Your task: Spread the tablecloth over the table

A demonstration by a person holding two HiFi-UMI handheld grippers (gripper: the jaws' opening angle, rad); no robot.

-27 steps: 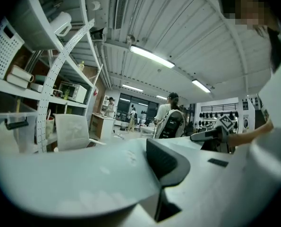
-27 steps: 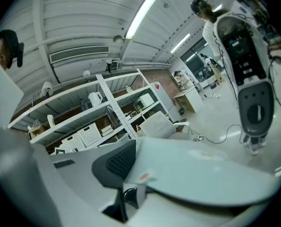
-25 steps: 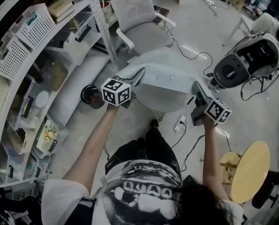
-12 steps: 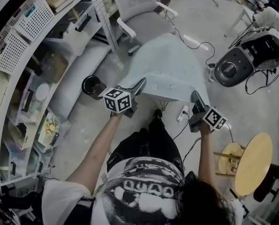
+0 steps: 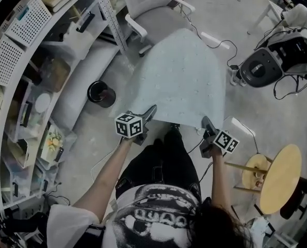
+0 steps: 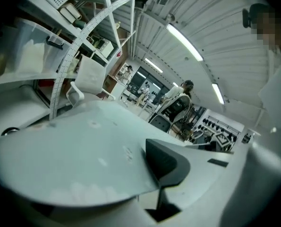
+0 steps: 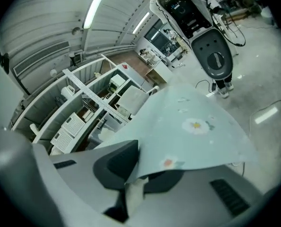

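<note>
Head view: the tablecloth point(image 5: 181, 76) is stretched out flat ahead of the person. Its near edge is held at two corners, by the left gripper point(image 5: 150, 111) and the right gripper point(image 5: 206, 123). What lies under the cloth cannot be seen.

Left gripper view: the jaws are clamped on the cloth's edge, dark pad on top. People point(image 6: 185, 86) stand far off beyond the sheet, and only this view shows them.

Right gripper view: the jaws are closing, with the cloth corner pinched between them. A daisy print point(image 7: 197, 125) is plain here and only faint specks from above.

Surroundings: shelving point(image 5: 24, 61) curves along the left. An office chair point(image 5: 153, 14) stands past the far edge, and a black bin point(image 5: 100, 93) sits on the floor just left of the cloth. To the right are a machine point(image 5: 277, 61) and its cables point(image 5: 215, 45), with a wooden stool point(image 5: 279, 177) beside the right arm.
</note>
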